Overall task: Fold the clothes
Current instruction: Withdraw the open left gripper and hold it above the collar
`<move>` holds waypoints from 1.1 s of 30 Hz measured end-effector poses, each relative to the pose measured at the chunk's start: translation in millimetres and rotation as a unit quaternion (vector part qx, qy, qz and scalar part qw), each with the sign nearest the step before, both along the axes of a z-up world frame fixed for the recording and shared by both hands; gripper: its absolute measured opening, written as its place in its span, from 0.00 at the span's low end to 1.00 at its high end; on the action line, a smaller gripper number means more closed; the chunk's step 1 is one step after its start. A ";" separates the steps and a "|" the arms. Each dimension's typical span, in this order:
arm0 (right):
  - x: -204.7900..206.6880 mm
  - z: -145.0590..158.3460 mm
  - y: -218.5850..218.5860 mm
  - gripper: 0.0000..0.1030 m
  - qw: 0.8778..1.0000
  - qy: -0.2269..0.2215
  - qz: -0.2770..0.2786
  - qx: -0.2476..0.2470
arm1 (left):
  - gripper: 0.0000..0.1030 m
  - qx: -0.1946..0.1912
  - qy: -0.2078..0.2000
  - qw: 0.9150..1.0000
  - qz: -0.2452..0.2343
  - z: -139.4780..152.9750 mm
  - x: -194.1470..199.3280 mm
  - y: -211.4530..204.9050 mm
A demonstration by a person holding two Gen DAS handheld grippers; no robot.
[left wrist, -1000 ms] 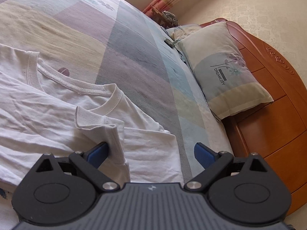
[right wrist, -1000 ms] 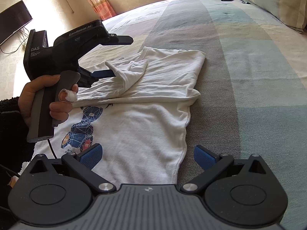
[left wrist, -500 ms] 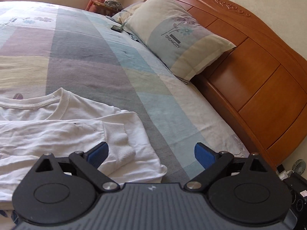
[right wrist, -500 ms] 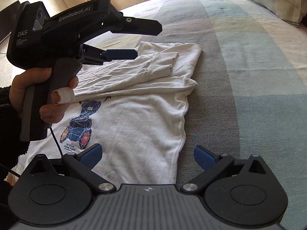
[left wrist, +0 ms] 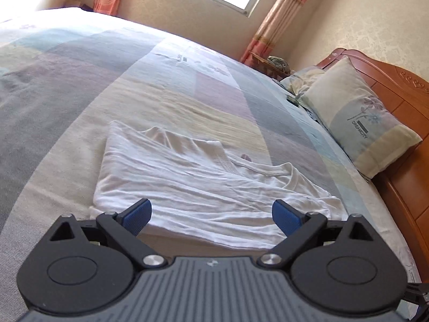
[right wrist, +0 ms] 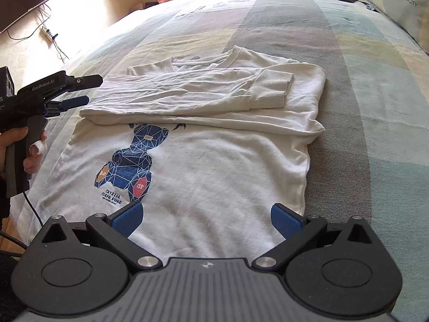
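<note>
Sleeve (right wrist: 236, 94) now flat across sweatshirt (right wrist: 214, 166), left tool (right wrist: 72, 91) withdrawn, empty, both tools (right wrist: 205, 218) spread wide

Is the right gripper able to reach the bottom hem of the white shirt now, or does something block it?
Probably yes. The right gripper is open just above the white shirt near its hem, with nothing between; the left gripper is off to the side.

The white sweatshirt (right wrist: 214, 161) bore a blue geometric bear print with "CRYSTAL CLEAR PURE" beneath it; a smaller line under that was too small to read. The pillow (left wrist: 359, 123) read "DREAMCITY". The left claw (right wrist: 77, 91) carried "GenRobot.AI" on its body.
</note>
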State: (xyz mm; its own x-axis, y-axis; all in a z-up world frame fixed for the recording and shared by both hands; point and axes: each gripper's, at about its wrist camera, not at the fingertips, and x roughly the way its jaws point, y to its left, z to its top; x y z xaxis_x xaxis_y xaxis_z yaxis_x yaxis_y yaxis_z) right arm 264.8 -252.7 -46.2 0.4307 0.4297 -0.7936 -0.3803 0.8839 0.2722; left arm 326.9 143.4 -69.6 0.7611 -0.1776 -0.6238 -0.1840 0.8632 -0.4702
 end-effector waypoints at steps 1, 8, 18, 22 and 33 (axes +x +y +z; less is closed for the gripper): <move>-0.7 1.0 6.3 1.00 1.000 -0.001 0.004 -0.005 | 0.91 -0.020 0.010 1.000 0.011 -7.6 1.1 10.1; -12.4 9.4 37.4 1.00 0.999 -0.001 -0.004 -0.033 | 0.91 -0.030 -0.049 0.998 -0.034 13.3 11.0 30.8; -31.5 17.4 83.1 1.00 0.996 -0.007 -0.056 -0.071 | 0.82 -0.026 -0.026 0.998 -0.045 -24.3 65.1 73.1; -41.1 18.4 82.3 1.00 0.993 -0.002 -0.087 -0.076 | 0.83 -0.015 -0.048 0.996 -0.073 -10.6 63.8 76.1; -48.0 26.6 102.7 1.00 0.989 -0.009 -0.103 -0.110 | 0.84 -0.009 -0.046 0.994 -0.096 -6.8 99.2 71.8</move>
State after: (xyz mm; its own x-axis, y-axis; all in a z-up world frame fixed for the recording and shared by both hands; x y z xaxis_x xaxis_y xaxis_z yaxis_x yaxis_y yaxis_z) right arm 216.8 -150.0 -19.6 0.5060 0.1502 -0.8494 -0.1893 0.9801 0.0605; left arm 426.0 215.2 -76.5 0.7660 -0.3359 -0.5481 0.0277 0.8691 -0.4939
